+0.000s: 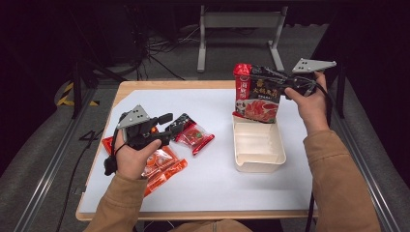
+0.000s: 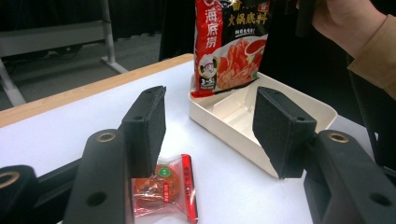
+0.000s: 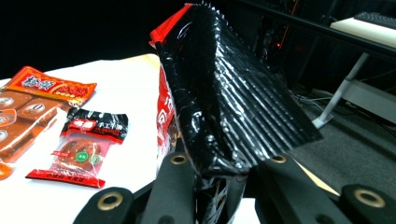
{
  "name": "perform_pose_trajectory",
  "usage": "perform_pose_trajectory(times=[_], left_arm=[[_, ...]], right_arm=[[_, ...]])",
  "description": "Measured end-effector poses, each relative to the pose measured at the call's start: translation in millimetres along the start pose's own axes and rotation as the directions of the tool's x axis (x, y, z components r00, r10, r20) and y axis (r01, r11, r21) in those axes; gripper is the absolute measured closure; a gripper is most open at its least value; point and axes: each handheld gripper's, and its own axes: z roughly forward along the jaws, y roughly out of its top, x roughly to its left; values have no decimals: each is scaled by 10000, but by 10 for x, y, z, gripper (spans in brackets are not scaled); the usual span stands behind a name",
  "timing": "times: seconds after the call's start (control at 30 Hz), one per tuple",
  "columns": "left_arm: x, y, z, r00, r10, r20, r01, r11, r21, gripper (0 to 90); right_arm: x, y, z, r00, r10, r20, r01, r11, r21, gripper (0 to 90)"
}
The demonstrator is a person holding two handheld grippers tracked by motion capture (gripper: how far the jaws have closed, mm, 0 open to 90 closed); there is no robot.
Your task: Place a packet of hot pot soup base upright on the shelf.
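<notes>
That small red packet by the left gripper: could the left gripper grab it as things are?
Probably yes. The left gripper is open, and the small packet lies flat on the table just beneath its jaws, with nothing lying over it.

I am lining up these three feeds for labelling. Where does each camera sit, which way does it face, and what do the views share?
High view: above the person's side, looking forward and down on the table; both forearms, left gripper, right gripper.
Left gripper view: on the left gripper, jaws apart, facing the cream tray and large sauce pouch.
Right gripper view: on the right gripper, clamping that pouch, looking towards the small packet.
Shared: pouch and small packet.
</notes>
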Motion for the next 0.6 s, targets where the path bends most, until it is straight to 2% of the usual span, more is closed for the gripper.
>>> perform_pose_trajectory(times=[0.27, 0.6], left_arm=[[3, -6, 0, 10000, -72, -33, 72, 10000, -61, 424], [19, -14, 6, 9998, -166, -68, 166, 9999, -38, 383]], right_arm=[[19, -49, 80, 10000, -32, -30, 33, 9997, 227, 800], [62, -166, 138, 9996, 168, -246, -167, 9998, 46, 774]])
